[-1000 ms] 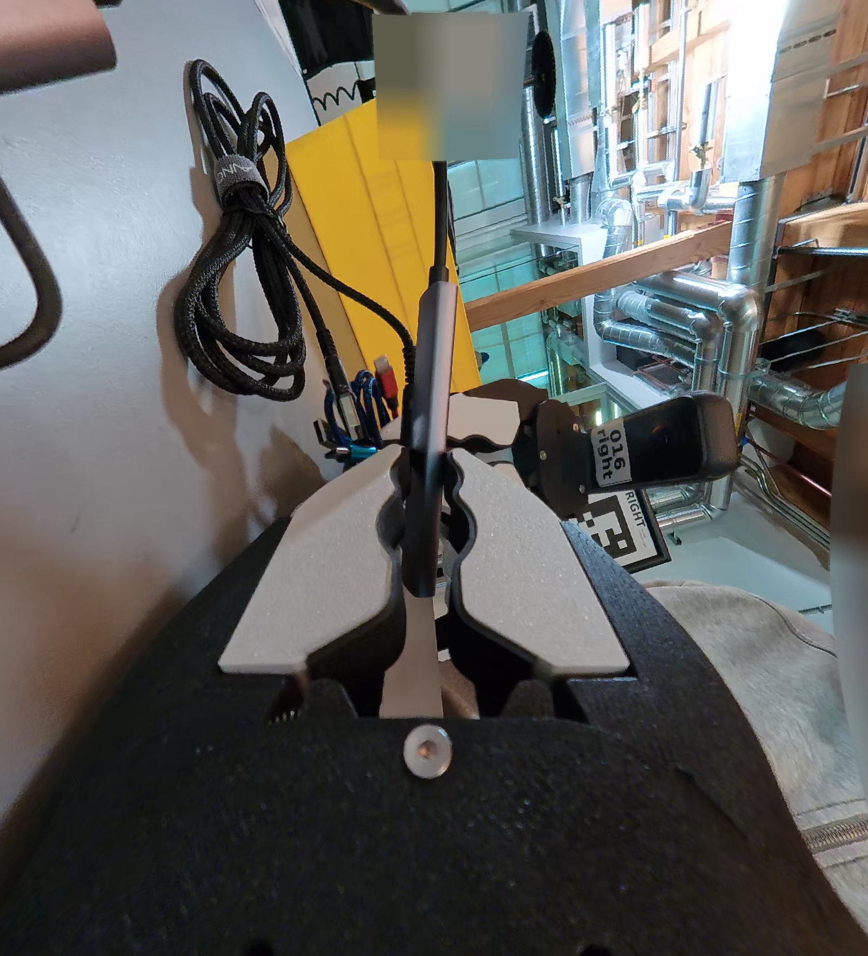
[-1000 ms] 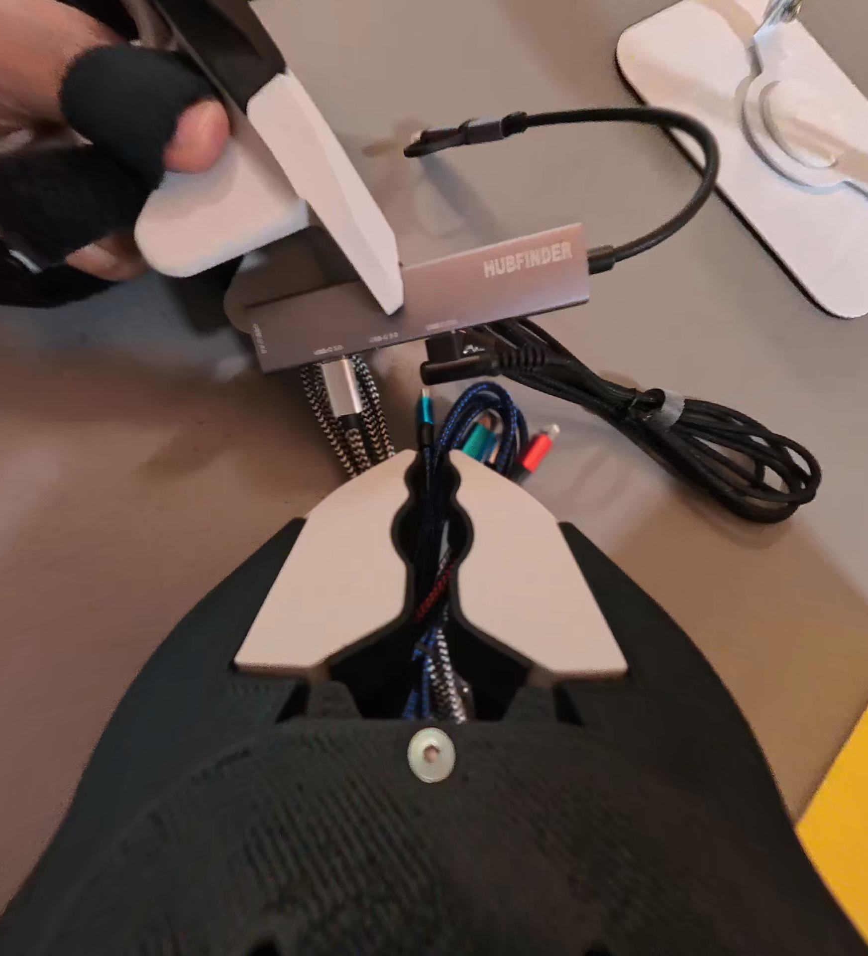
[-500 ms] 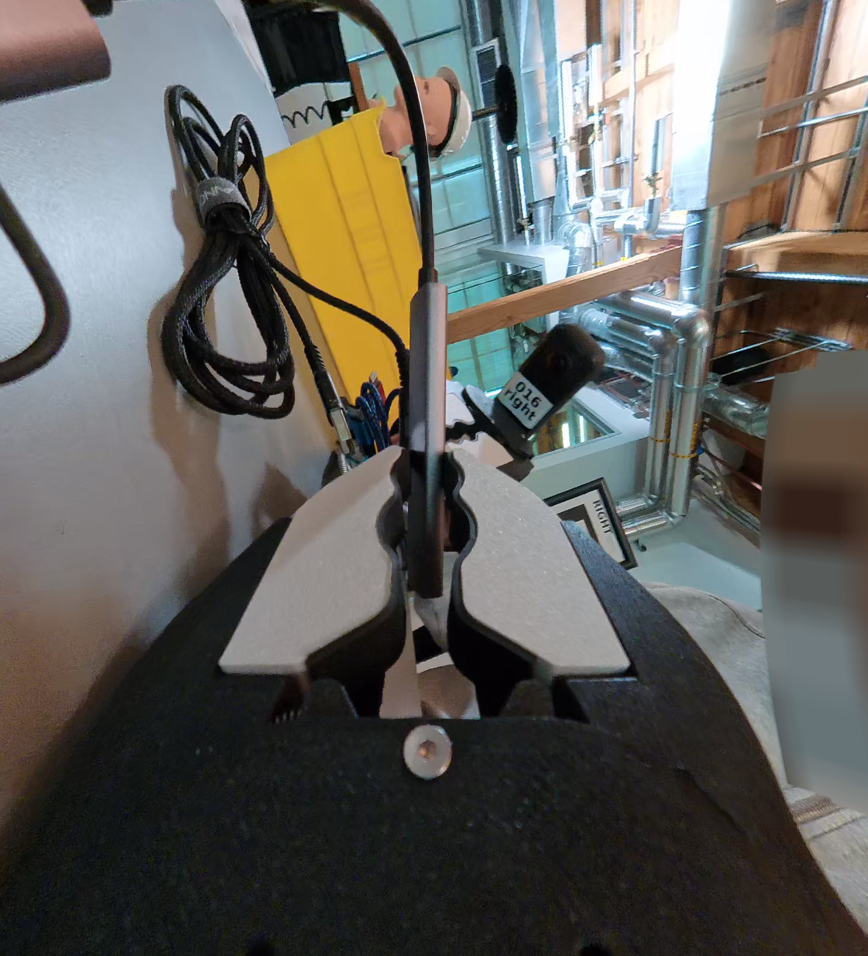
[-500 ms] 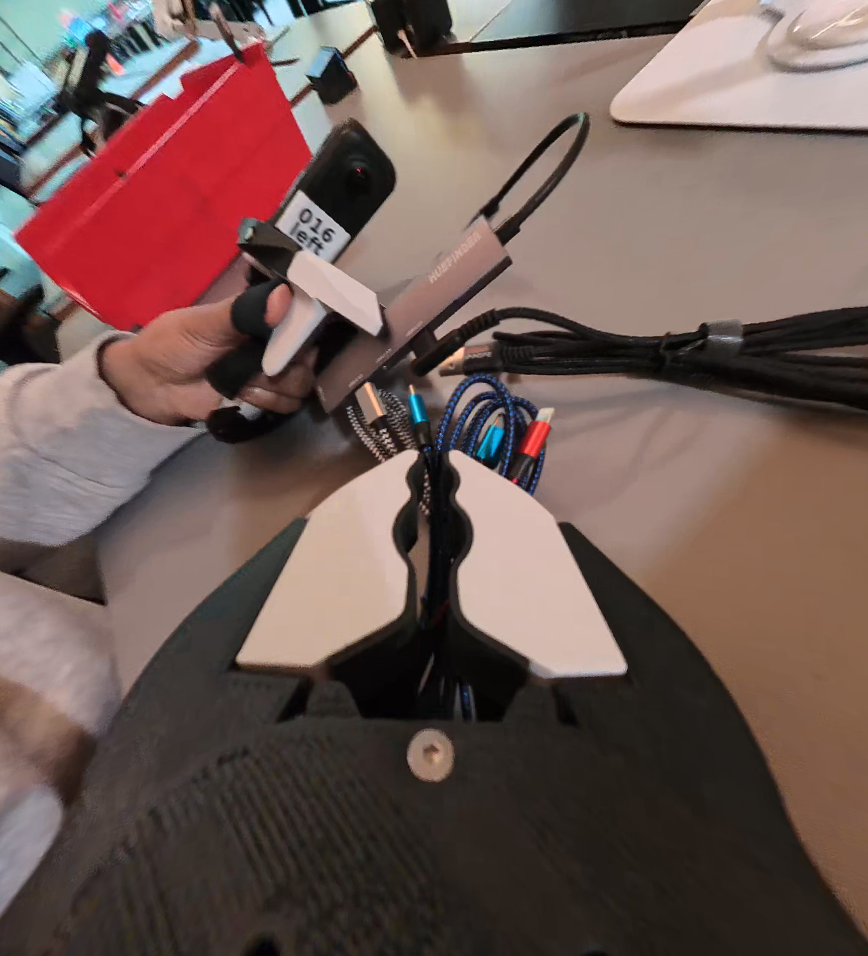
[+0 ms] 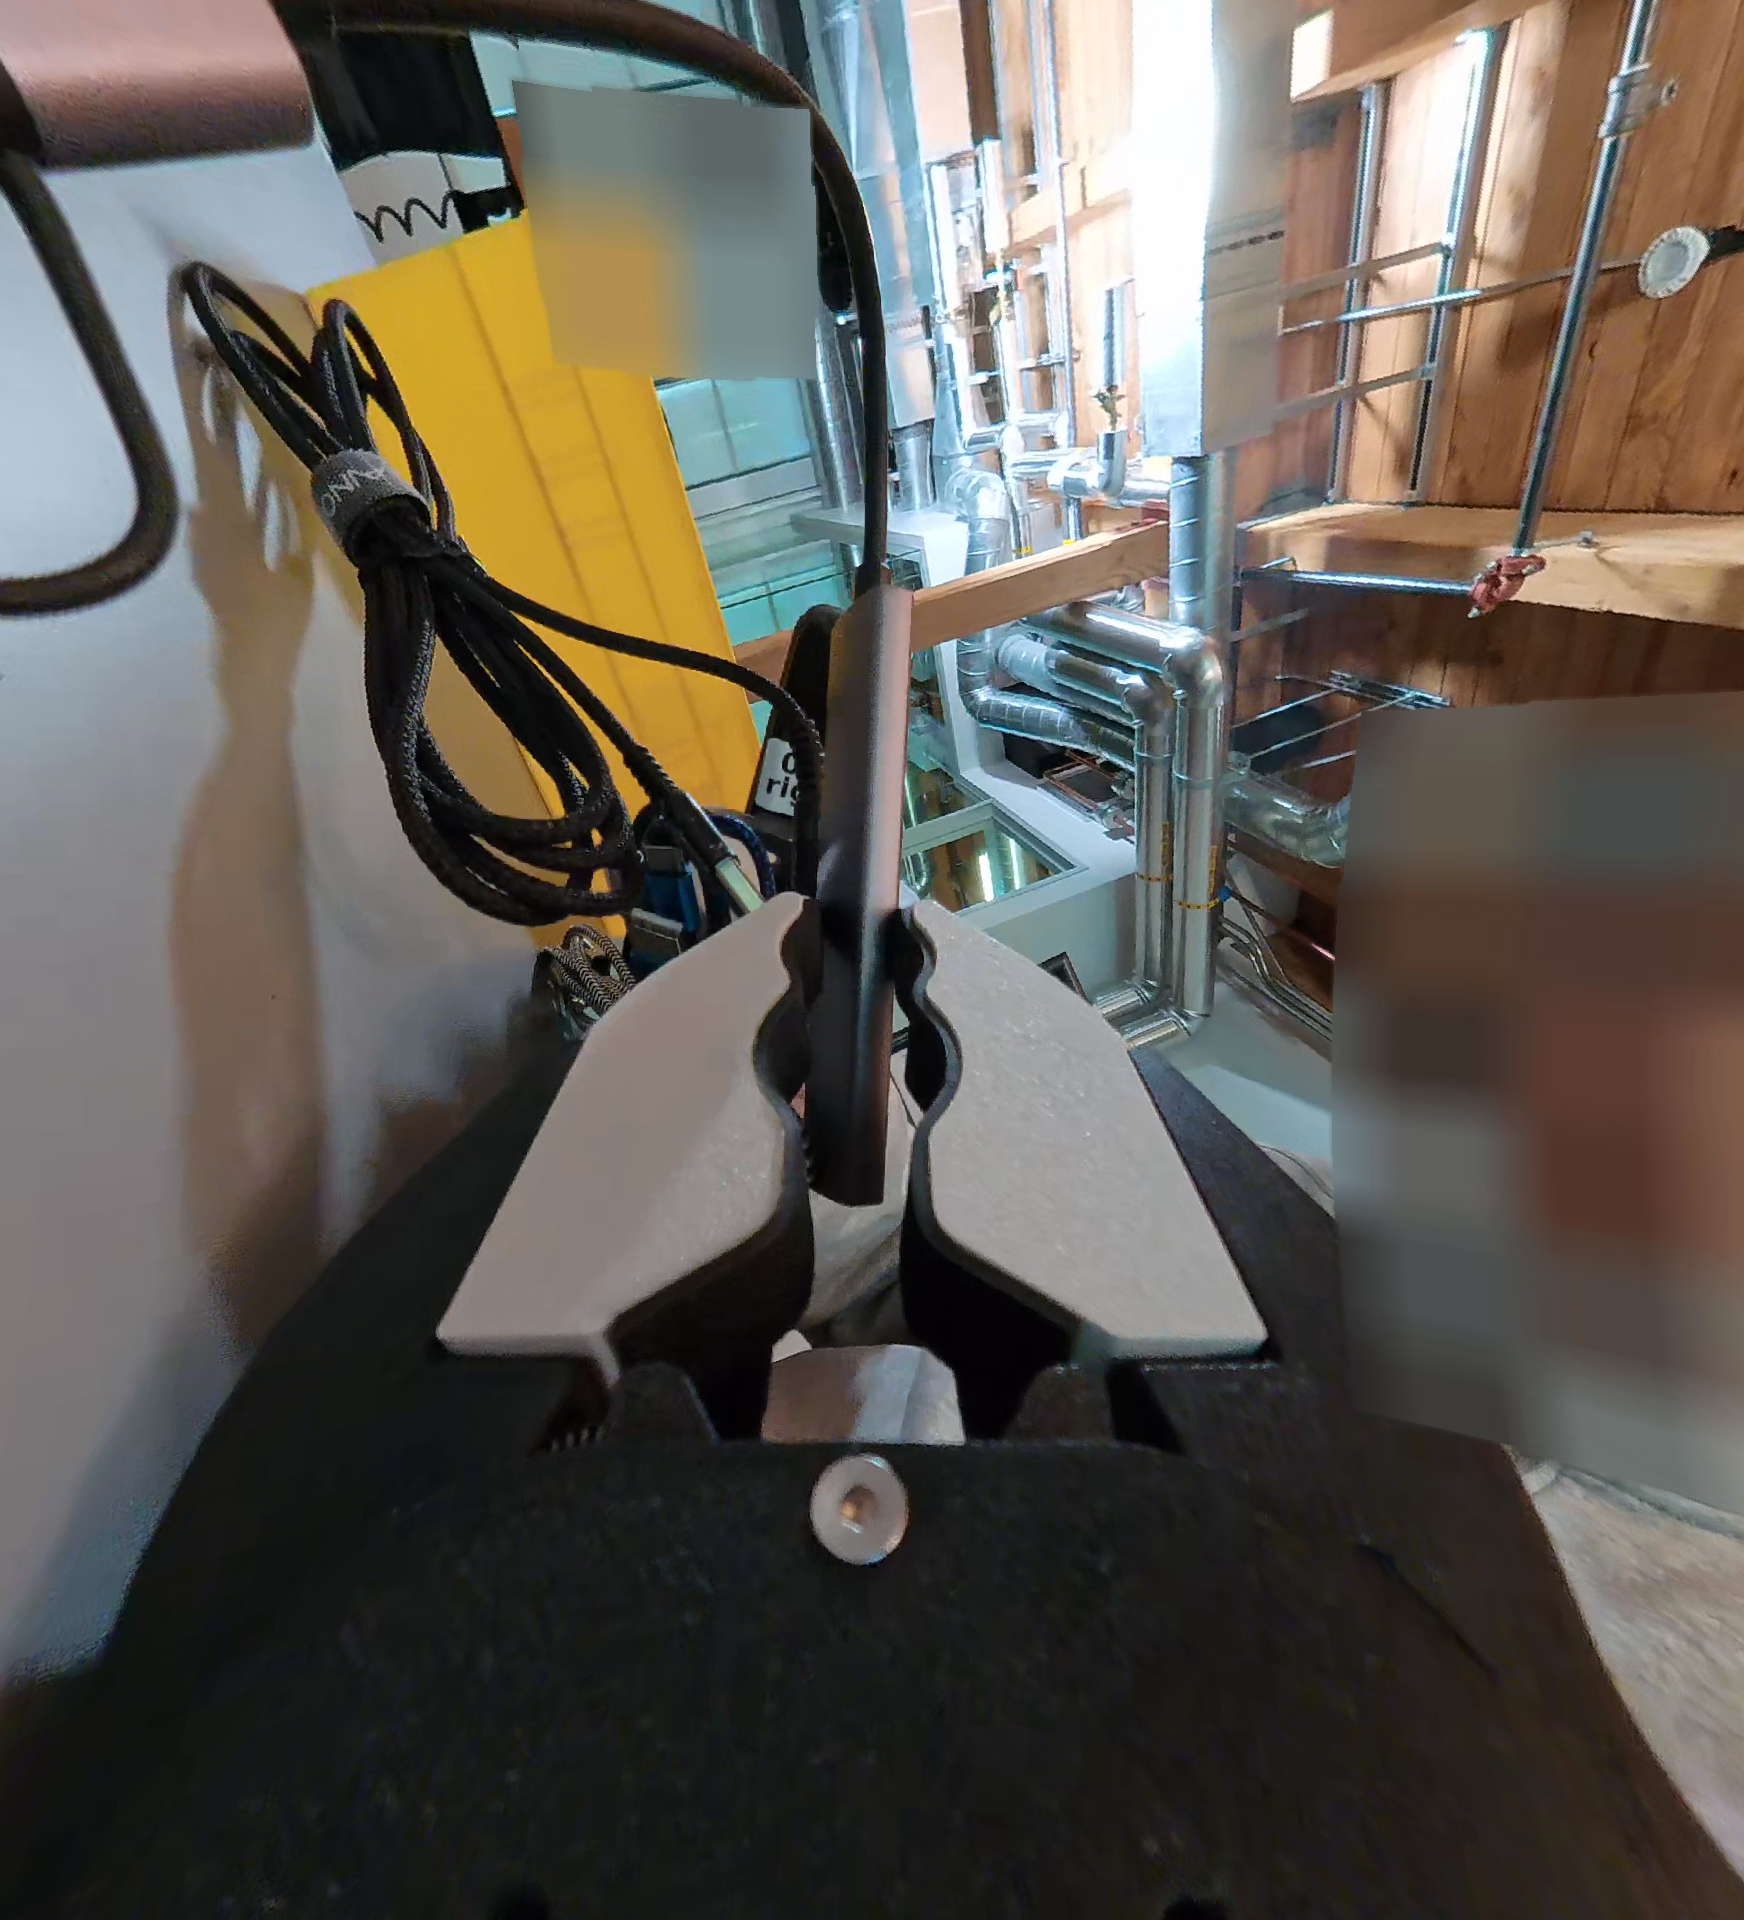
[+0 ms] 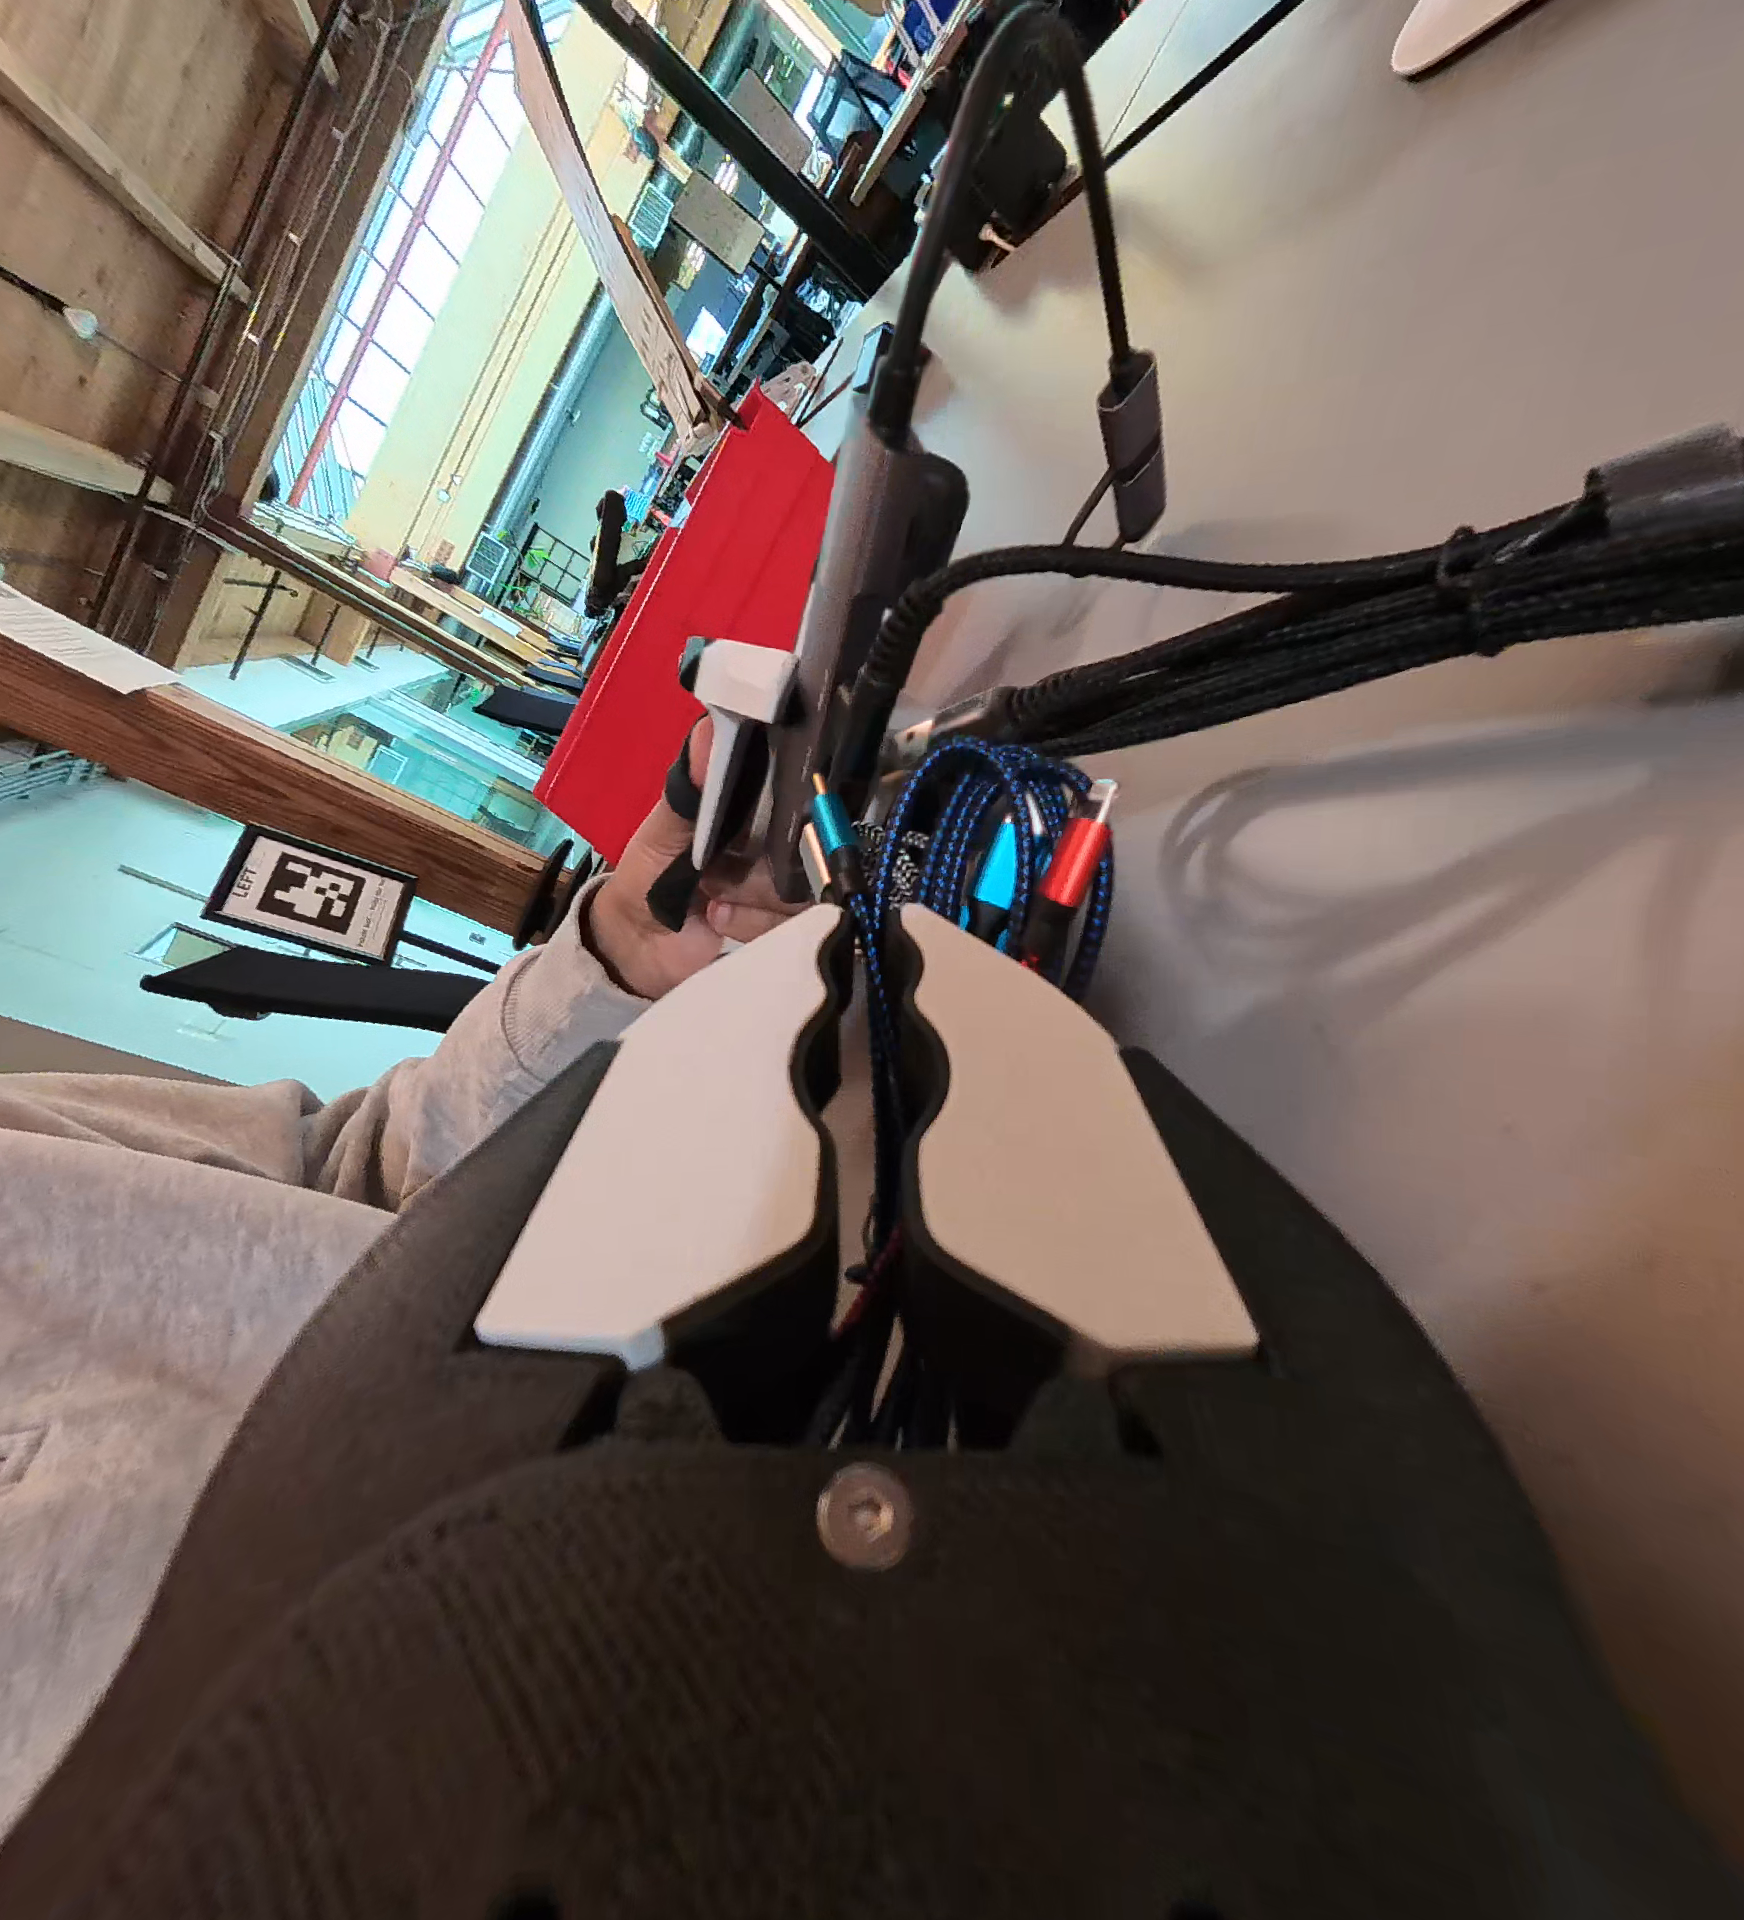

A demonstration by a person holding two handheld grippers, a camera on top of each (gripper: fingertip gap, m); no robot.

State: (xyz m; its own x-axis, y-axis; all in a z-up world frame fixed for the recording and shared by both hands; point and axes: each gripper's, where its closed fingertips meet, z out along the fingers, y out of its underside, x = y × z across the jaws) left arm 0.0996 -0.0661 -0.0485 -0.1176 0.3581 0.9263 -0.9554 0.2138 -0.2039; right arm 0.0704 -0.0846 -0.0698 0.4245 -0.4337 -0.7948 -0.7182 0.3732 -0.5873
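Note:
My left gripper (image 5: pixel 855 920) is shut on a slim grey USB hub (image 5: pixel 863 769), seen edge-on and standing up between the fingers. The hub's black lead (image 5: pixel 873 364) arcs up and over to the left. My right gripper (image 6: pixel 873 925) is shut on a blue braided cable (image 6: pixel 883 1029) from a coiled bundle with teal and red plugs (image 6: pixel 1013 842). A teal-tipped plug (image 6: pixel 832 826) sits right at the hub's port side (image 6: pixel 873 582). The left gripper (image 6: pixel 743 727) and the hand holding it show beside the hub.
A tied black cable bundle (image 6: pixel 1367 613) lies on the grey table (image 6: pixel 1470 987), with one plug in the hub; it also shows in the left wrist view (image 5: pixel 452 707). A yellow panel (image 5: pixel 535 499), a red box (image 6: pixel 712 603) and a grey sleeve (image 6: pixel 120 1247) are nearby. Spacing between my two grippers at the tips: around 5 centimeters.
Both views have rolled sideways. The right gripper has swung round with the blue cable, closer to the hub, and the teal plug now sits at the hub's ports. The hub stays gripped.

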